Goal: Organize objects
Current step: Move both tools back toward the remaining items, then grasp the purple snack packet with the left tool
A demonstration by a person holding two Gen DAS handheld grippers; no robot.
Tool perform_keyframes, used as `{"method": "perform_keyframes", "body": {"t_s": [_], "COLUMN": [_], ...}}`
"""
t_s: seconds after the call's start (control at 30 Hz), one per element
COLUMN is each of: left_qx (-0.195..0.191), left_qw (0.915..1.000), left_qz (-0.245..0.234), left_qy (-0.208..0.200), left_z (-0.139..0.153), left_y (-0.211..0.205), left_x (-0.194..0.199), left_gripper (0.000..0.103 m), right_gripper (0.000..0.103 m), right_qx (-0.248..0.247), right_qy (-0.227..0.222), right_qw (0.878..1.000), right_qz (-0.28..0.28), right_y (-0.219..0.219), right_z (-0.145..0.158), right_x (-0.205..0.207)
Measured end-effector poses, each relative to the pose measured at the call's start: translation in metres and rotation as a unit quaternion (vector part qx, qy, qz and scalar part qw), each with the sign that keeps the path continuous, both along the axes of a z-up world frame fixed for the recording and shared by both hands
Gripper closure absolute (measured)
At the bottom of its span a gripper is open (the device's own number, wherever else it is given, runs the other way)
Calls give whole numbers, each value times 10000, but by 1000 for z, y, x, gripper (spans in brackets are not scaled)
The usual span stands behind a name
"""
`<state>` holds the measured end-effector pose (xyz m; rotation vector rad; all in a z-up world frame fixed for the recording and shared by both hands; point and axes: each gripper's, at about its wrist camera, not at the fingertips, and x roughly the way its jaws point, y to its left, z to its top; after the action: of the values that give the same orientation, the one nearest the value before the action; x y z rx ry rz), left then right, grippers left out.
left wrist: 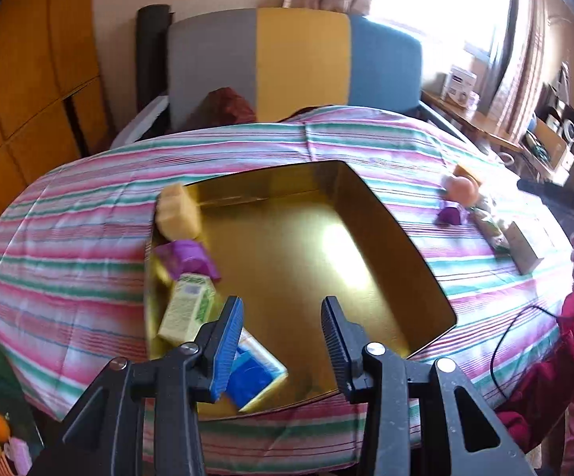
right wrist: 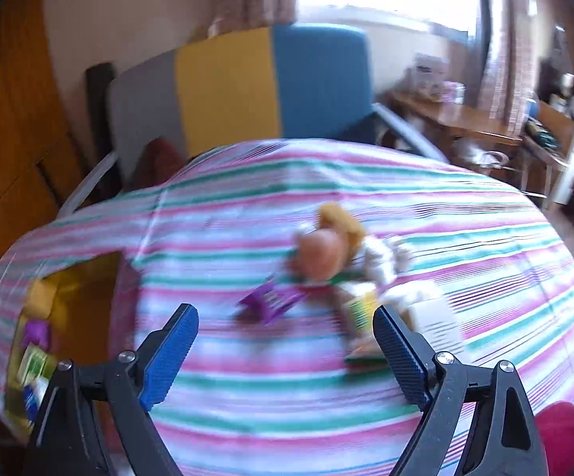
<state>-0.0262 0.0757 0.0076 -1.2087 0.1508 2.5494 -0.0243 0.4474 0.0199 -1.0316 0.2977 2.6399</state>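
Right wrist view: right tool [right wrist: 285, 351] spread wide, empty, hovering short of the loose pile [right wrist: 338, 265] on the striped surface [right wrist: 247, 408] — purple packet [right wrist: 269, 303] nearest. Best bet: drop squarely over one item, not the clump. Left wrist view shows what this one clips: the gold tray [left wrist: 370, 202] with its row of boxes [left wrist: 186, 309], and left tool [left wrist: 281, 351] part-open, holding nothing.

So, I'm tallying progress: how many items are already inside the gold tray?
4, all along the gold tray's left side: a yellow sponge at the far corner, then a purple packet, a green carton and a blue box nearest. Others could be hidden.
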Motion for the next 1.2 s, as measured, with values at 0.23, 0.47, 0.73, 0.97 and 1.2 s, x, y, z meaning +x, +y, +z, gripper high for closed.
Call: {"method": "perform_keyframes", "body": {"t_s": [0.23, 0.47, 0.73, 0.97, 1.2], "left_qx": [-97, -27, 29, -44, 80], "left_qw": [9991, 9963, 9894, 9836, 9780], "left_qz": [-399, -818, -1355, -1617, -1697], "left_qy": [-68, -275, -520, -793, -1211], "left_z": [2, -1, -5, -20, -33], "left_y": [43, 86, 141, 176, 212], "left_x": [-5, -11, -19, -22, -44], "left_gripper": [60, 56, 56, 56, 56], "right_gripper": [12, 11, 11, 9, 9], "right_qx": [-55, -1350, -1859, -2339, -2416], "right_qy": [337, 400, 322, 290, 276], "right_qw": [9900, 9737, 9599, 9450, 9451], "right_qz": [-1369, -1791, -2074, -2267, -2182], "right_y": [89, 130, 142, 156, 155], "right_z": [-22, -35, -49, -62, -63], "right_x": [18, 32, 39, 44, 43]}}
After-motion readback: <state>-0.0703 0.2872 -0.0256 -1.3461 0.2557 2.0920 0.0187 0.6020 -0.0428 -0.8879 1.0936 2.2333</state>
